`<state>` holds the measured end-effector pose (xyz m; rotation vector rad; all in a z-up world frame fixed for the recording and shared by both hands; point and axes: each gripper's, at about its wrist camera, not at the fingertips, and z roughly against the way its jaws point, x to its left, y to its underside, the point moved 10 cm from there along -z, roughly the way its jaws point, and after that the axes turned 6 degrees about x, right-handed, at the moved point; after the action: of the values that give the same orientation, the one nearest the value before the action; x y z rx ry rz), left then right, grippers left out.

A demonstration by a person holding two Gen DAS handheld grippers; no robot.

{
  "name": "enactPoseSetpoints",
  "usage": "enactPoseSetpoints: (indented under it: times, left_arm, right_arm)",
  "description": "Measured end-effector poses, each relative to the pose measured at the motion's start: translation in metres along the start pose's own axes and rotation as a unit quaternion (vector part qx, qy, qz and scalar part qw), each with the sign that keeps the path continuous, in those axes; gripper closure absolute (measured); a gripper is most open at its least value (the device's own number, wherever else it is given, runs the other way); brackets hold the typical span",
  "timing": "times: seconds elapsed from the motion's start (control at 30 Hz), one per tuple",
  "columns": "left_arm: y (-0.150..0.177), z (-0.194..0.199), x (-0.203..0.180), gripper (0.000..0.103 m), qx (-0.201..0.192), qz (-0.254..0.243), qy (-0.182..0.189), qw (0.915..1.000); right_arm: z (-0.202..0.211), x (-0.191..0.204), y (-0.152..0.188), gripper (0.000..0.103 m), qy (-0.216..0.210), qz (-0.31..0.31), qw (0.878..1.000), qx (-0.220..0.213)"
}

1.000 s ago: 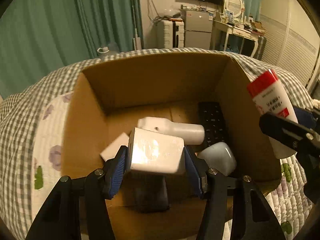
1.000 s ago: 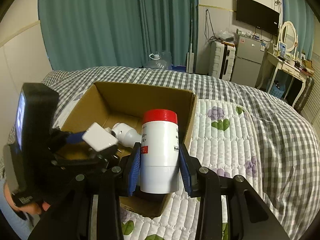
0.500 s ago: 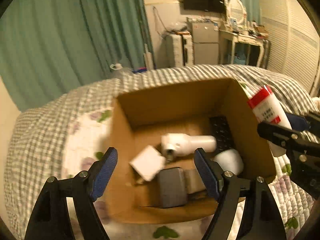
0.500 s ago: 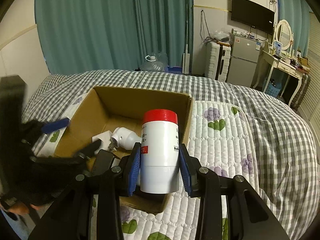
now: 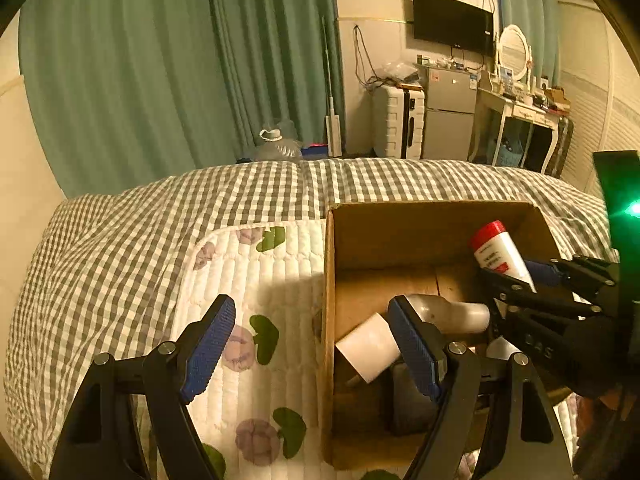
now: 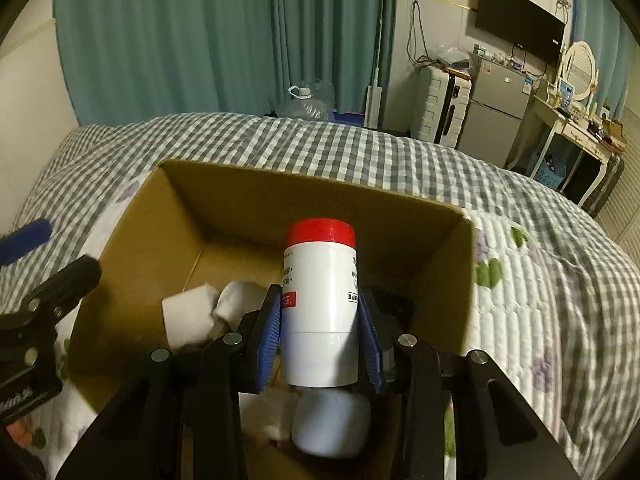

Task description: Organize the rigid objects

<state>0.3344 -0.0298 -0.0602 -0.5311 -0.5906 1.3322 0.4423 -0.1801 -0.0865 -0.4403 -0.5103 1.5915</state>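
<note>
The right gripper (image 6: 320, 340) clamped a red-capped bottle (image 6: 320, 304) over the box (image 6: 432, 252); the left gripper (image 5: 312, 344) had just opened, empty, at nine o'clock, perhaps clear of it.

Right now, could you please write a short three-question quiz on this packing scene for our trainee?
1. True or false: the right gripper is shut on the red-capped bottle.
2. The left gripper is: A) open, holding nothing; B) gripping the white block; C) gripping the box wall.
3. Fill in: the bottle is held over the open ______.

Key
1. True: both blue pads press on its sides.
2. A: it stands open, astride the box's wall.
3. Cardboard box, standing on the bed.
</note>
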Motion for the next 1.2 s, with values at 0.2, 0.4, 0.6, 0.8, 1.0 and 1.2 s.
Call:
enactPoseSetpoints:
  times: [0.2, 0.4, 0.6, 0.8, 1.0, 1.2]
  left_arm:
    - [0.003, -0.005, -0.002, 0.022, 0.007, 0.007, 0.009, 0.9999]
    - [0.001, 0.026, -0.011, 0.022, -0.008, -0.001, 0.006, 0.9999]
    - [-0.015, 0.102, -0.023, 0.022, -0.057, -0.013, 0.006, 0.9983]
    - [-0.027, 0.182, -0.028, 0.022, -0.121, -0.016, 0.01, 0.9925]
    - [-0.021, 0.236, -0.02, 0.007, -0.17, 0.004, 0.017, 0.9854]
    - [0.006, 0.249, -0.009, 0.0, -0.203, 0.03, -0.008, 0.9788]
  right_arm:
    - [-0.008, 0.002, 0.002, 0.067, 0.014, 0.013, 1.0, -0.004]
    - [0.031, -0.008, 0.004, 0.066, 0.02, 0.006, 1.0, -0.023]
    - [0.122, -0.023, 0.002, 0.055, 0.026, -0.008, 0.998, -0.065]
    - [0.222, -0.023, 0.008, 0.047, 0.049, -0.004, 0.991, -0.128]
    - [0.296, -0.016, 0.025, 0.033, 0.036, -0.024, 0.982, -0.181]
    - [0.33, -0.013, 0.057, 0.003, 0.039, -0.037, 0.971, -0.233]
